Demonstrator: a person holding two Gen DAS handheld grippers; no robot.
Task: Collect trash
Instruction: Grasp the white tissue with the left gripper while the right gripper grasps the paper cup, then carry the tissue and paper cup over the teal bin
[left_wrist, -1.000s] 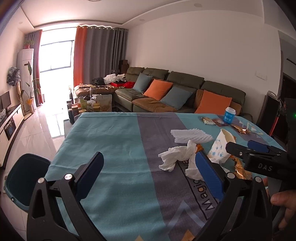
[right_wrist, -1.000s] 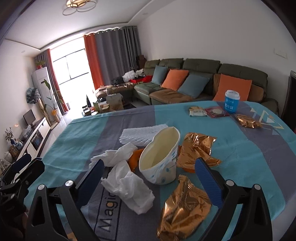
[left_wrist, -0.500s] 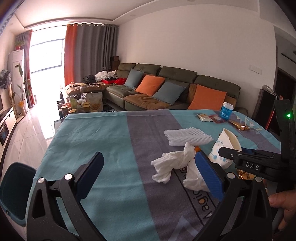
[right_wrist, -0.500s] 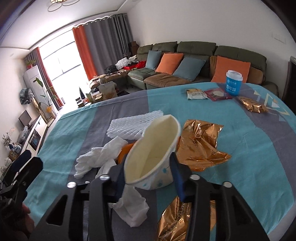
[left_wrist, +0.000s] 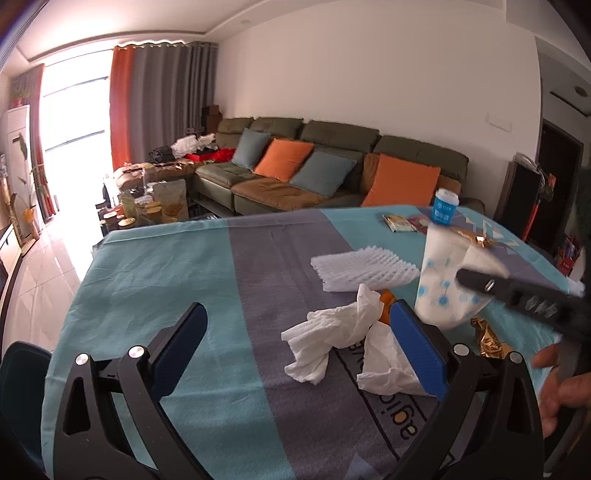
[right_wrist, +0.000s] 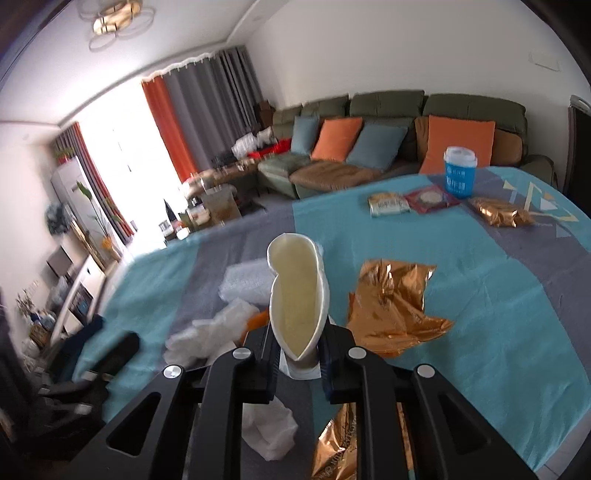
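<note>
Your right gripper (right_wrist: 297, 360) is closing on the paper cup (right_wrist: 299, 295), squashed flat, empty, lifted over the table (right_wrist: 498, 314). Your left gripper (left_wrist: 299, 343) gapes wide over tissues (left_wrist: 332, 332). Lidded blue cup (right_wrist: 460, 171) upright, contents hidden.

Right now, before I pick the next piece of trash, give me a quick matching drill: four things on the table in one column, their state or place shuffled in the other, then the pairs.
Things:
1. paper cup
2. white tissue
3. blue lidded cup
4. large gold wrapper

States:
A. upright at the far end of the table
B. crushed flat between the right gripper fingers, which are closing
C. lying spread open and crinkled to the right of the held cup
D. crumpled ahead of the open left gripper

Pairs: 1-B, 2-D, 3-A, 4-C
</note>
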